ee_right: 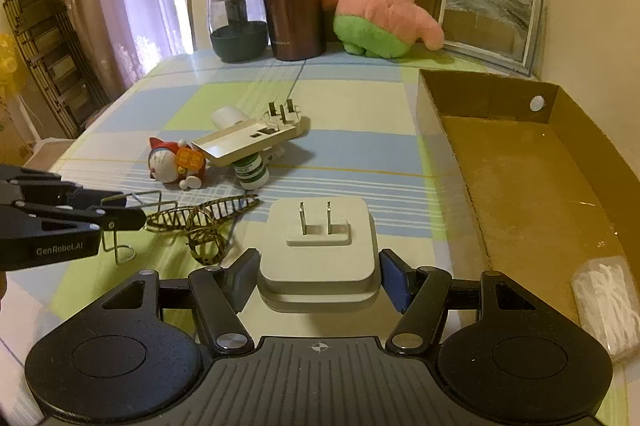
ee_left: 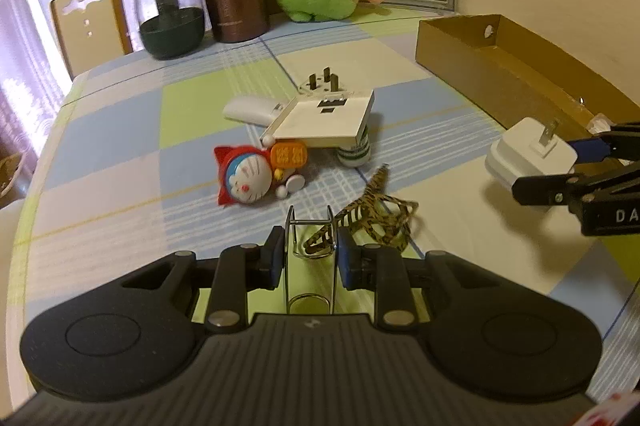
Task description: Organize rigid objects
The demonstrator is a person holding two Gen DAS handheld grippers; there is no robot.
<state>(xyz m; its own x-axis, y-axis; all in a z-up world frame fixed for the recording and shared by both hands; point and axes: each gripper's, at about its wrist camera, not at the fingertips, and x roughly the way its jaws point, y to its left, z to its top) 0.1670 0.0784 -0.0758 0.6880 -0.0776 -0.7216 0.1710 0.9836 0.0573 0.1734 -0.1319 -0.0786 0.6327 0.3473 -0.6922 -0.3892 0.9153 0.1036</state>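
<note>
The left gripper has its fingers clamped on a thin wire stand, a bent loop of shiny metal with a round foot, pads pressing its two upright rods. The right gripper has its fingers about half apart and closed on a charger, a smooth white rounded-square block with two flat metal prongs standing up from a raised step; both pads touch its sides.

Taking the charger as the landmark: the counter beneath it wears a cloth checked in pale blue, green and white. Just to its left lies a limp leopard-print band, looped and twisted, beside the wire stand. Beyond the band, farther left, lies a hard plastic cat toy in red and blue with an orange tag. Straight behind the charger, a flat cream wall socket plate rests tilted on a small green-and-white bottle, with a white three-prong plug and a rounded white mouse at its far edges. To the charger's right sits a shallow brown cardboard box, matte, with a round hole in its end wall; a white packet lies at its near end. Far behind stand a glass jar, a brown metallic flask, a pink starfish plush and a framed picture.
</note>
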